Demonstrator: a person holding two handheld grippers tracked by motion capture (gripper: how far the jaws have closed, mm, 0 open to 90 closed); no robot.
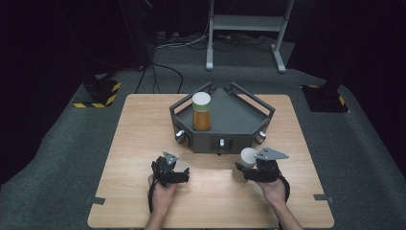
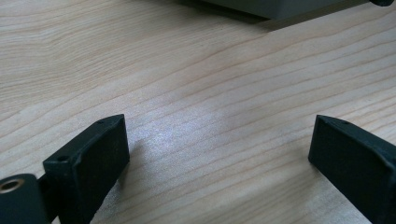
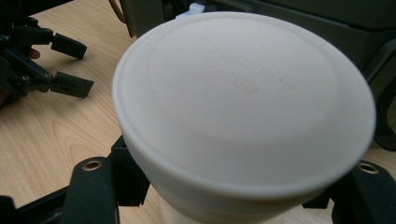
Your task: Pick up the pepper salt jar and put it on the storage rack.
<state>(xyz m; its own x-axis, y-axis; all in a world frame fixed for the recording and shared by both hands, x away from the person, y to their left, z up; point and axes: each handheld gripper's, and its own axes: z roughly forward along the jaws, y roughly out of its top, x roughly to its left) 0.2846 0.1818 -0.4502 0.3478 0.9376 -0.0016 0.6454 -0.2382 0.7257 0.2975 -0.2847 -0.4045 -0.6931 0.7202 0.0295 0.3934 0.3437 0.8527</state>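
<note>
Right claw [image 1: 243, 168] clenched on a jar with a white lid [image 3: 243, 98]; the jaws sit on the body just under the lid rim, one on each side. The jar stands on the counter [image 1: 143, 143] directly ahead of this claw, just short of the front wall of the grey tray [image 1: 234, 117].

Handling, judged: rigid, smooth-sided, probably slippery; weight depends on fill, which cannot be read here. If glass, it is breakable, so lift gently. Gripping below the lid lip looks sound, since the rim would stop a downward slip. A lower hold on the body would tip less.

Left claw [image 2: 219, 149] released, jaws wide with nothing between them, hovering low over bare counter, well apart from the jar.

Both forearms enter from the near edge, hands roughly level. A second jar [image 1: 201, 112] with amber contents stands upright inside the tray, beyond both claws.
</note>
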